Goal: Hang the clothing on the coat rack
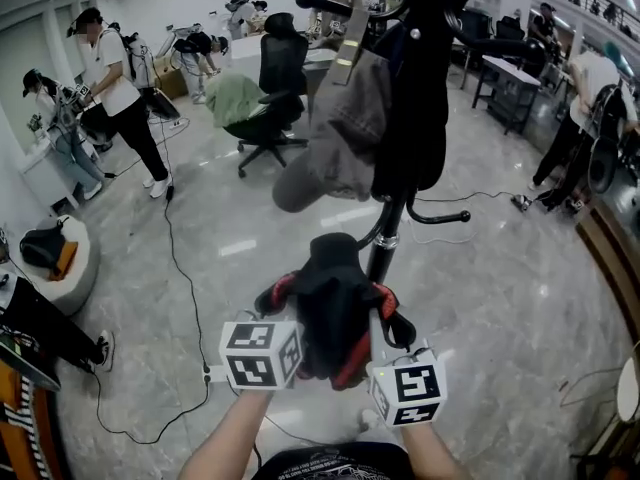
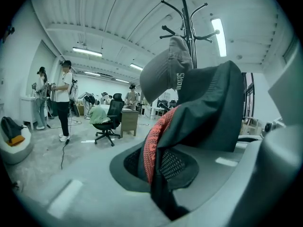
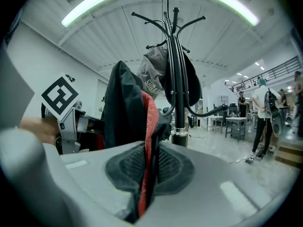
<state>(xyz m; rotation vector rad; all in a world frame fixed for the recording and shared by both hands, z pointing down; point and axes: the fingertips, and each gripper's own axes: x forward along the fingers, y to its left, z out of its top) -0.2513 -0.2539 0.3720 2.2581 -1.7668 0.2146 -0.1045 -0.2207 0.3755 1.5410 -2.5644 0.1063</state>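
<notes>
**Garment Held at Coat Rack: Two-Gripper Clamp**

**Held item.** The black garment (image 1: 335,288) is soft, matte cloth that bunches in loose folds. It is edged with a ribbed red knit trim (image 1: 352,363). It hangs between the two grippers, directly in front of the coat rack's pole and not on any hook.

**Left gripper** (image 1: 290,316). The jaws are clamped on the garment. In the left gripper view the red trim and a black fold run down between the jaws. On either side lie oval pads (image 2: 177,167) with a dark mesh texture.

**Right gripper** (image 1: 385,320). The jaws are likewise closed on the garment. The red trim passes upright through the seam between its mesh pads (image 3: 170,167).

**Coat rack** (image 1: 385,253). This is a slim, black, round metal pole with a bright metal collar and curved hooks ending in ball tips. In the head view it stands at 12 o'clock from the grippers.

**Load on the rack.**
- A grey cloth cap (image 1: 340,138), creased, with a rounded brim, hangs at 11 o'clock from the garment. White lettering shows on its side, but it is too small to read in full.
- A dark hanging garment (image 1: 415,118), smooth and limp, sits at 1 o'clock, against the pole.

**Surroundings.** The floor (image 1: 480,298) is glossy, marbled grey tile. A black office chair (image 1: 275,88) at 11 o'clock carries a green cloth (image 1: 235,98).
</notes>
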